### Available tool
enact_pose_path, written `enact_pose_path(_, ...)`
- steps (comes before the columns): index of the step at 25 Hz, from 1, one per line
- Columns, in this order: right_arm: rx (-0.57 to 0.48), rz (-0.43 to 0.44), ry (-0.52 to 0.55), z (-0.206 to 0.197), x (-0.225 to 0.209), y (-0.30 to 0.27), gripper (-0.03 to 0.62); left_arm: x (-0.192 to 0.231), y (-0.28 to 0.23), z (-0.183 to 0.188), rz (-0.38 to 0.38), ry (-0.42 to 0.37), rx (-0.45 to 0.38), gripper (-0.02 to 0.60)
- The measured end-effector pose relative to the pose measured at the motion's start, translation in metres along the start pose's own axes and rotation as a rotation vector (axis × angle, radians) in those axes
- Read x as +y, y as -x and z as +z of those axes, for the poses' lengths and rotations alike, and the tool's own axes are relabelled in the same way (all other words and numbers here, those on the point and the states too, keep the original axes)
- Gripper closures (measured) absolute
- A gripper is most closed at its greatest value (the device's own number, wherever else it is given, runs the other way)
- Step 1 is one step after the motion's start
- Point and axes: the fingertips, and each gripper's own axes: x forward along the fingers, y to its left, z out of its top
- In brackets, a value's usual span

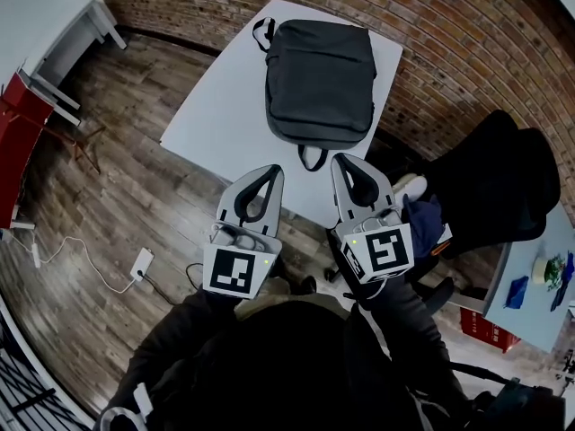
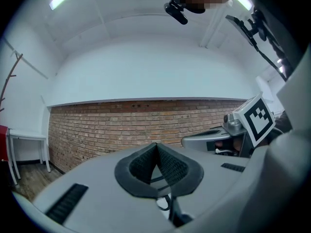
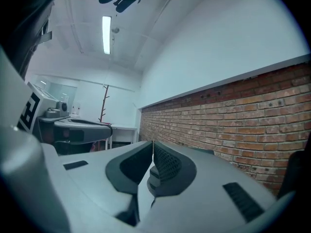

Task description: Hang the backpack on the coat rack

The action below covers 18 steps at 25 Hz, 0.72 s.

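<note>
One white desk stands with a corner toward the brick wall, and it carries the task's only load. One black chair sits off the desk's right side, out of the way. One dark backpack lies flat on the desk, toward its far end. Its single carry loop points at the desk's near edge, probably the handiest part to take hold of and to slip over a peg. A shoulder strap curls at the far left corner of the desk. One rack, a thin branching pole, stands well apart from the desk against the white wall, so the backpack will likely have to be carried there. There are two tools, held level and side by side over the desk's near edge. The left tool is fully closed, its pads meeting with nothing between them. The right tool is closed too and holds nothing. Its tip lies just beside the loop without touching it. This looks like an approach, and either tool must spread its jaws before it can take the loop.
</note>
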Motion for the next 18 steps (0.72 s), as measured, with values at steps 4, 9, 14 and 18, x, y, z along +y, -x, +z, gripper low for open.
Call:
enact_pose_path(4,-0.004,-0.036,0.014,0.004,-0.005,-0.016,0.583,0.016,-0.009,-0.005,-0.015,0.014,0.0,0.572)
enact_pose_path(9,-0.026,-0.072,0.015,0.011,-0.026,-0.024,0.583,0.028,-0.023,-0.004,-0.016,0.033,-0.016,0.572)
enact_pose_path(14,-0.037,-0.065,0.026,0.011,-0.046,-0.03,0.583,0.024,-0.04,-0.006,-0.009,0.018,-0.004,0.572)
enact_pose_path(18,-0.038,-0.039,0.009,0.002,-0.063,-0.034,0.583,0.019,-0.055,-0.006,0.025,0.006,0.002,0.572)
